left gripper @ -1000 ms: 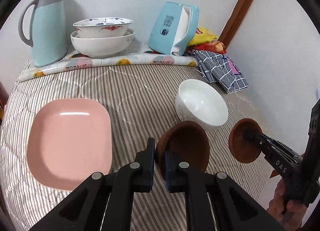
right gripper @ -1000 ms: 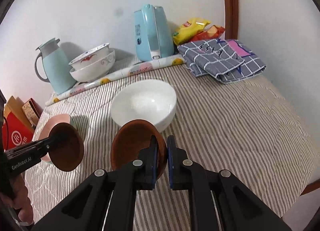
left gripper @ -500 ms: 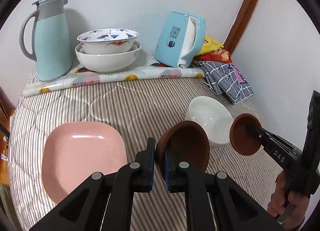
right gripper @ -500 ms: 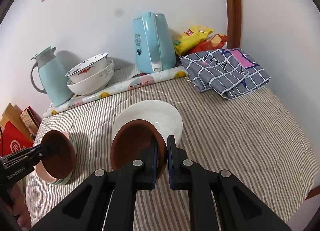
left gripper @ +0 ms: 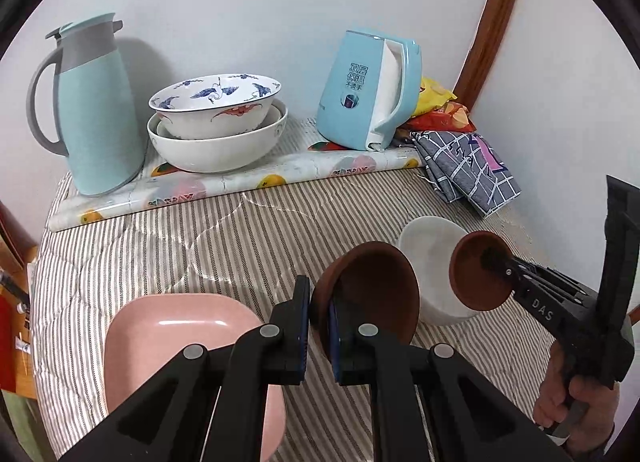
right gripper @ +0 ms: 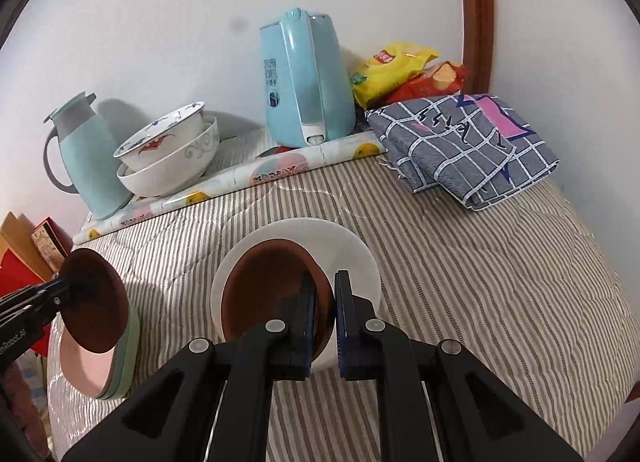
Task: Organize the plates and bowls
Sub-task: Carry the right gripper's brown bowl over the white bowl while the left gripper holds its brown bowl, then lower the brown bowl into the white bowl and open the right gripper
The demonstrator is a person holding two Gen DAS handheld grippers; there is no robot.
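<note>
The left gripper (left gripper: 318, 326) is clamped on a brown bowl's (left gripper: 372, 294) rim above the pink plate (left gripper: 172, 326) — the right gripper (right gripper: 325, 316) pinches another brown bowl (right gripper: 268, 294), seemingly over the white bowl (right gripper: 352, 258), both tilted up on edge.

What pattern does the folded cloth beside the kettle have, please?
Grey with a white grid: the cloth, clearest in the right wrist view.

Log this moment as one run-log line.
left gripper: shut on brown bowl, above pink plate | right gripper: shut on second brown bowl, above white bowl
</note>
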